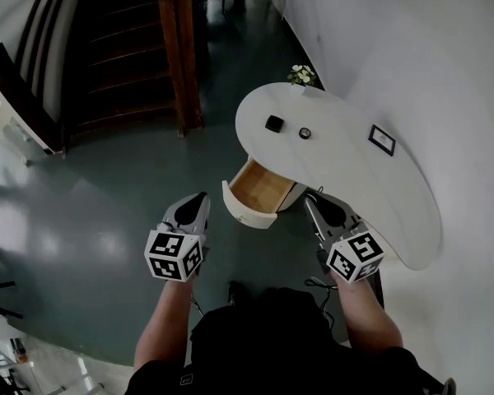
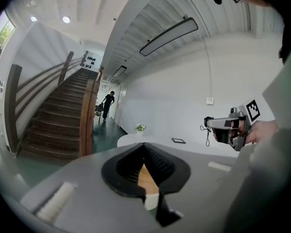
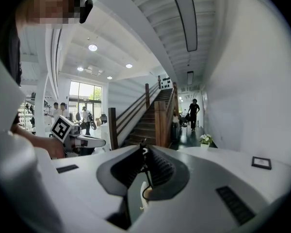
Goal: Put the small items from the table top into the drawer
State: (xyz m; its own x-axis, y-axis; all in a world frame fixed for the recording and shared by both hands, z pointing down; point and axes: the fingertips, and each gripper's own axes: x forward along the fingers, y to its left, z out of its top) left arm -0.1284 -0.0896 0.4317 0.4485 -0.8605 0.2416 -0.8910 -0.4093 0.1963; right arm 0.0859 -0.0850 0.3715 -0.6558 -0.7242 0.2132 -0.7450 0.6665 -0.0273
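My left gripper point(image 1: 199, 198) and right gripper point(image 1: 314, 201) clenched, empty; open drawer point(image 1: 259, 189) between; black block point(image 1: 273, 123), perhaps a cap point(image 1: 305, 132), on table point(image 1: 346, 179).

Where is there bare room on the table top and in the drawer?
Drawer looks empty throughout. Table top is bare from the frame to its near end. Only busy spot: black square item and round item near the flowers.

Surface point(image 1: 354, 179) tally: one square black item point(image 1: 273, 123), one round black item point(image 1: 305, 133), one framed picture point(image 1: 382, 139), one flower pot point(image 1: 301, 76). One drawer point(image 1: 259, 189), open.
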